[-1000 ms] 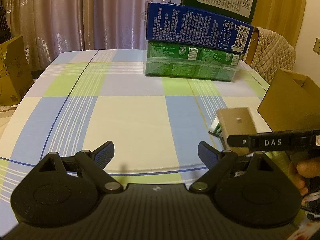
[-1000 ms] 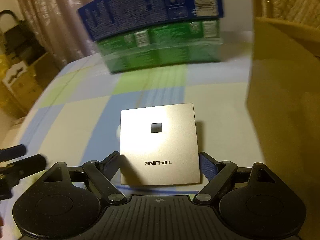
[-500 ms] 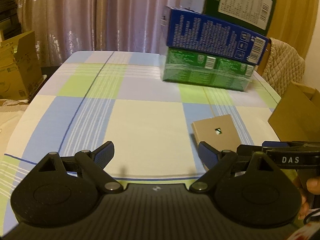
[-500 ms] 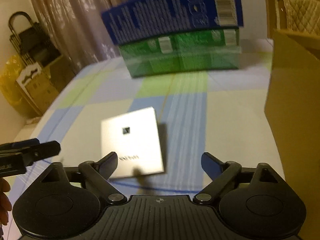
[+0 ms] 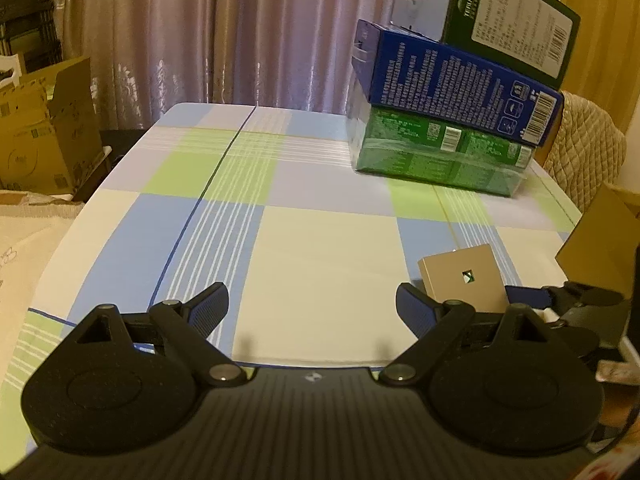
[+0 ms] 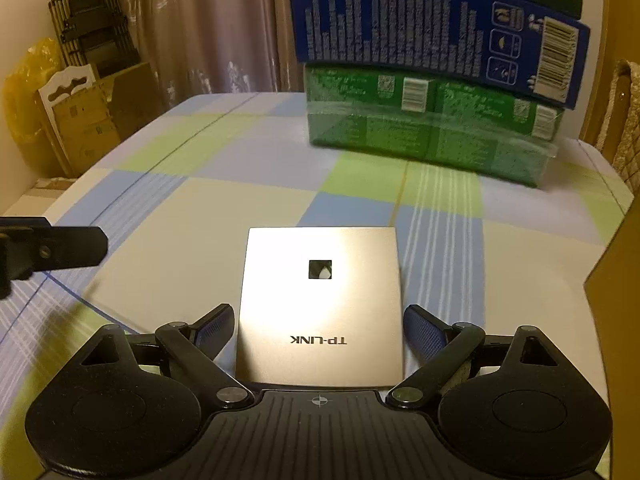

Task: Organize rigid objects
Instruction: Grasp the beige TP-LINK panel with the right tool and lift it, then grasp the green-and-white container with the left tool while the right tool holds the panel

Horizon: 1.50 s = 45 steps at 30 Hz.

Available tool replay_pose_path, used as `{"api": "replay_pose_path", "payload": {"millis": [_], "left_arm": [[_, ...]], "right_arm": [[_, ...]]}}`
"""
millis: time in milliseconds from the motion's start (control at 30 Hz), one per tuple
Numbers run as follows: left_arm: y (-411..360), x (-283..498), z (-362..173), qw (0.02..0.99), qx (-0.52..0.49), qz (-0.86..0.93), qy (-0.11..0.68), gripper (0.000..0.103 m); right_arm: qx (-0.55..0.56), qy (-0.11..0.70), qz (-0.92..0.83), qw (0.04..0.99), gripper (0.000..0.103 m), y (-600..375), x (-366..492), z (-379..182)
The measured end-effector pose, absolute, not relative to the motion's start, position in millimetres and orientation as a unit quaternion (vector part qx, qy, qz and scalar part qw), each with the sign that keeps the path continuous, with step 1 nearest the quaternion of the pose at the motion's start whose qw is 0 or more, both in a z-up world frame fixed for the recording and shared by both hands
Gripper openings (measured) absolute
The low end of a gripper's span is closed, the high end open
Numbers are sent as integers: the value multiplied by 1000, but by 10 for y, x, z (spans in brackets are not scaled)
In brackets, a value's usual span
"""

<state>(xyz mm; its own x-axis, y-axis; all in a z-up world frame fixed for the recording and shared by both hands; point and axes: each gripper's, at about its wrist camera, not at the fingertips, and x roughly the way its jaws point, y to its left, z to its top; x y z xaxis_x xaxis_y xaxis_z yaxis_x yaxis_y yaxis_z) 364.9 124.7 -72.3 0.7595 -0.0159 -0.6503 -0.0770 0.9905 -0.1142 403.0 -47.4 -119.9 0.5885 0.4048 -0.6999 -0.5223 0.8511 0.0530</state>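
Left wrist view: the left gripper (image 5: 312, 312) hangs over the checked bench (image 5: 320, 256), its jaws spread wide with nothing between them. The silver box (image 5: 464, 280) lies flat on the bench just beyond the right-hand jaw. At the far right edge of the bench stands a stack: a green pack (image 5: 440, 156), a blue box (image 5: 456, 88) on it, a dark box (image 5: 512, 20) on top. A brown carton (image 5: 604, 236) shows at the right edge.

Right wrist view: the right gripper (image 6: 318, 330) has its jaws wide, and the silver box (image 6: 320, 304) lies on the bench (image 6: 180, 216) between them, the pads clear of both its sides. The left gripper's tip (image 6: 52, 248) pokes in at the left. The stack stands beyond.
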Motion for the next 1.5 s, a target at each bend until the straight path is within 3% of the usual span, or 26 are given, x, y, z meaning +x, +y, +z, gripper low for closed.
{"api": "replay_pose_path", "payload": {"millis": [67,333,600,1033,1133,1167,1200,1300,1500], "left_arm": [[1251,3644,-727,935,-70,15,346,88],[1252,3635,-725,936,-72,18,345,88],[1186,3661,-769,933,-64,6,353,88],[937,3968,-1032,925,25,-119,359,88],[808,4067,-1184,914,100,-175,353,80],[785,4081,-1232,909,119,-181,355,71],[778,4086,-1270,906,132,-186,356,69],[849,4067,-1276,905,123,-208,350,57],[966,3968,-1242,898,135,-220,356,47]], "right_arm": [[-91,366,265,888,83,-447,4004,-1215],[-58,334,233,911,83,-697,3997,-983],[-90,402,154,898,83,-834,4275,-1224],[-52,417,209,883,83,-868,4227,-1290],[-43,420,204,883,83,-938,4222,-1274],[-40,420,203,884,83,-955,4221,-1263],[-36,420,203,884,83,-970,4227,-1259],[-28,420,204,884,83,-964,4239,-1241],[-25,424,216,879,83,-926,4208,-1230]]}}
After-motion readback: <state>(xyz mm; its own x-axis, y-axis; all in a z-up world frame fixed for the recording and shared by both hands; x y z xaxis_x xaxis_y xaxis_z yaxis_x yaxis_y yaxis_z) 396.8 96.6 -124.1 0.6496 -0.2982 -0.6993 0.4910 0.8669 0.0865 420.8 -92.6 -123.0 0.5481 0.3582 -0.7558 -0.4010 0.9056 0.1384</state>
